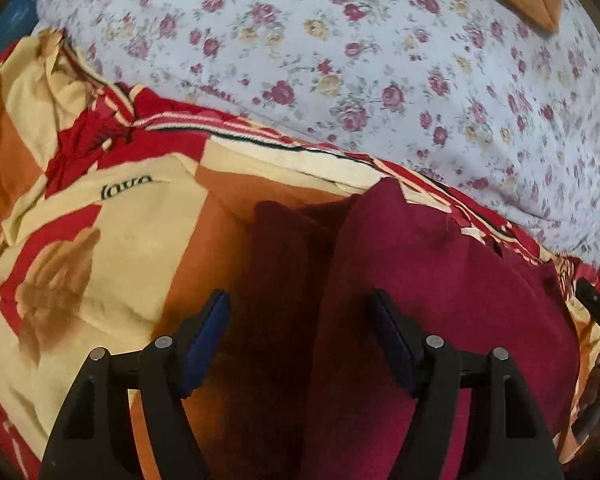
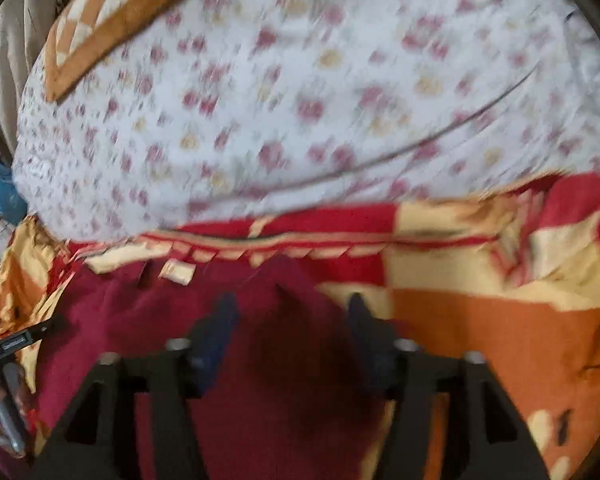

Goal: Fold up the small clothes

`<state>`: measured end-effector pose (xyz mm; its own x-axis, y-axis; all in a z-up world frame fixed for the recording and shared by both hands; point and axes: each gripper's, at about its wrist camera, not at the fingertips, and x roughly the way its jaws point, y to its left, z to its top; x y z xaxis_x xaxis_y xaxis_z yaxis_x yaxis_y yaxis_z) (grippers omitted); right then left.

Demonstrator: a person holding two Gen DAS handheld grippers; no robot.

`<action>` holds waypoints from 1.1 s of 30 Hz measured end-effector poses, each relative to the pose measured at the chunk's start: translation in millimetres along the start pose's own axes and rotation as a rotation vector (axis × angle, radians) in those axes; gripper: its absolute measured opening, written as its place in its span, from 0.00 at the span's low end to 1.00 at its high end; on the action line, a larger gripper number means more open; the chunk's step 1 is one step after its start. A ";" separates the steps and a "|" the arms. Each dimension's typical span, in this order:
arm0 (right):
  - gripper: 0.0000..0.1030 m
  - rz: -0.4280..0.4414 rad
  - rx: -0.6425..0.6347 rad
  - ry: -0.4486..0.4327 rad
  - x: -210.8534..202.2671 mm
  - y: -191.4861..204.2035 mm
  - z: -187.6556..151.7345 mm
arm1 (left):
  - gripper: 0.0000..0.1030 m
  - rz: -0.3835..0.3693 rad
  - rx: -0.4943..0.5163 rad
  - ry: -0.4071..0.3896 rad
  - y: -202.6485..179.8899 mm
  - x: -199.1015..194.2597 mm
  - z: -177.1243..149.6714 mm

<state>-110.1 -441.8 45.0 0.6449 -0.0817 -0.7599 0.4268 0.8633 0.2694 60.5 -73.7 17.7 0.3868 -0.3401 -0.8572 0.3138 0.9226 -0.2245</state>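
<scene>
Tongs first: the left gripper (image 1: 300, 312) stands with its blue-padded fingers (image 1: 208, 332) spread wide, nothing between them, poised over a maroon garment (image 1: 440, 280). The right gripper (image 2: 290, 316) is likewise wide apart and holds nothing, above the same maroon garment (image 2: 140, 320), though that view is blurred. The garment lies rumpled on a red, cream and orange patterned blanket (image 1: 112, 240), near its striped edge. Beyond the blanket spreads a white floral bedsheet (image 1: 340, 60), with an orange checked cushion (image 2: 112, 12) lying on its far part.
</scene>
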 end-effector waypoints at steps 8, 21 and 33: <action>0.08 -0.014 -0.137 0.103 38.6 20.7 -0.6 | 0.61 0.001 -0.008 -0.003 0.5 4.7 -4.0; 0.30 -0.111 -0.026 0.117 29.4 0.1 7.5 | 0.61 0.030 0.014 -0.028 -1.7 7.6 -6.3; 0.30 0.046 -0.177 0.177 -32.1 50.7 -48.9 | 0.62 0.055 0.040 -0.054 -4.4 4.6 -7.8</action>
<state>-140.2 -371.0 54.1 0.5336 0.0345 -0.8450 0.2717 0.9392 0.2099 54.1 -77.9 11.1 0.4504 -0.2997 -0.8410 0.3245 0.9325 -0.1585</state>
